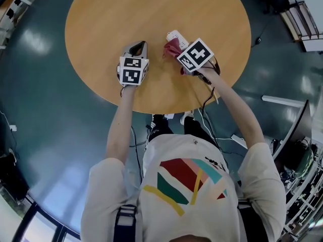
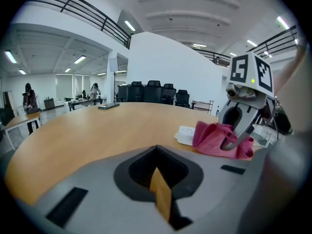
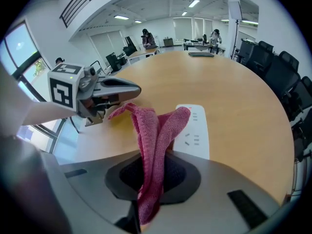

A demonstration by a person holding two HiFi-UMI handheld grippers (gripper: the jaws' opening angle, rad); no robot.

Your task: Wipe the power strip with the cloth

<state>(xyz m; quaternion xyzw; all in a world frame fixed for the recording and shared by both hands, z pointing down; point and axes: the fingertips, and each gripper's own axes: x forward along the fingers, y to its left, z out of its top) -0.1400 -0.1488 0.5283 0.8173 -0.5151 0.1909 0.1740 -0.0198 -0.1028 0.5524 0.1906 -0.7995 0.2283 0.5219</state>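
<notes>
A white power strip (image 1: 176, 35) lies on the round wooden table (image 1: 101, 14). Over its near end hangs a pink cloth (image 1: 171, 49), with my right gripper (image 1: 187, 59) shut on it. In the right gripper view the cloth (image 3: 157, 130) rises out of the shut jaws and droops onto the strip (image 3: 196, 130). My left gripper (image 1: 138, 47) rests on the table a little left of the strip, jaws shut with nothing in them. From the left gripper view the cloth (image 2: 214, 138) covers the strip's (image 2: 184, 135) right part, under the right gripper (image 2: 238, 130).
A dark flat device (image 3: 201, 54) lies far across the table. Office chairs (image 3: 273, 67) stand along its far side. The table's near edge (image 1: 166, 111) runs just behind both grippers. Cables (image 1: 207, 120) hang below it, and a monitor (image 1: 295, 135) stands at the right.
</notes>
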